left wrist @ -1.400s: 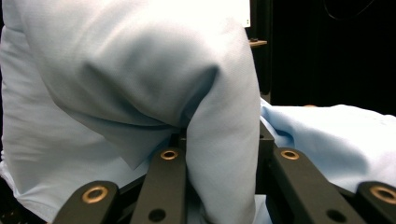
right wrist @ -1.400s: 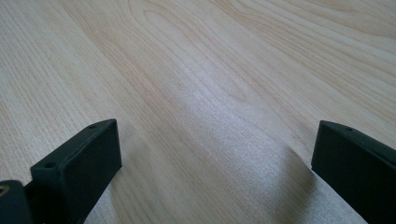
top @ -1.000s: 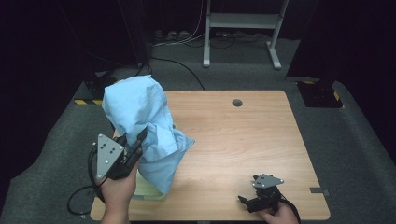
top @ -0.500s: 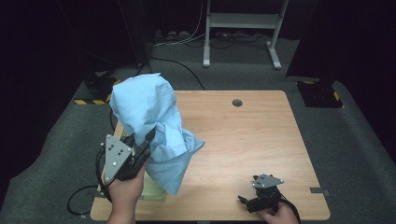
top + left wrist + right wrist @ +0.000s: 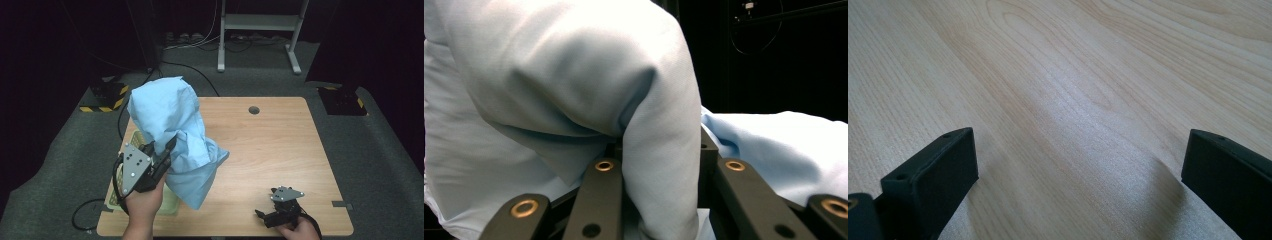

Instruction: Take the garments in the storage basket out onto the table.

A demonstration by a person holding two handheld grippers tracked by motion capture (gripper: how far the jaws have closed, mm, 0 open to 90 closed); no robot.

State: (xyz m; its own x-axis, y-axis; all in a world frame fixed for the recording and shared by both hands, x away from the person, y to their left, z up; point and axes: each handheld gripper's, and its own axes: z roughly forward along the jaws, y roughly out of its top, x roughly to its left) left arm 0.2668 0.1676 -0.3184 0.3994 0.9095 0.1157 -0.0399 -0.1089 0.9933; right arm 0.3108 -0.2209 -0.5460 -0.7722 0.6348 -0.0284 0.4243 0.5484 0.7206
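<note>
A light blue cloth is held up above the table's left side, bunched and hanging in folds. My left gripper is shut on a fold of it at the cloth's lower left. In the left gripper view the cloth drapes over the jaws, and a thick fold is pinched in my left gripper. My right gripper rests low at the table's front right, apart from the cloth. In the right gripper view my right gripper stands open over bare wood.
The wooden table has a small round hole near its far edge. A pale green basket sits at the front left under the cloth and my left hand. Dark carpet surrounds the table, with cables and a metal stand behind.
My left gripper has carried the cloth a little to the right, and the cloth's raised top has shifted with it. The right gripper has stayed put.
</note>
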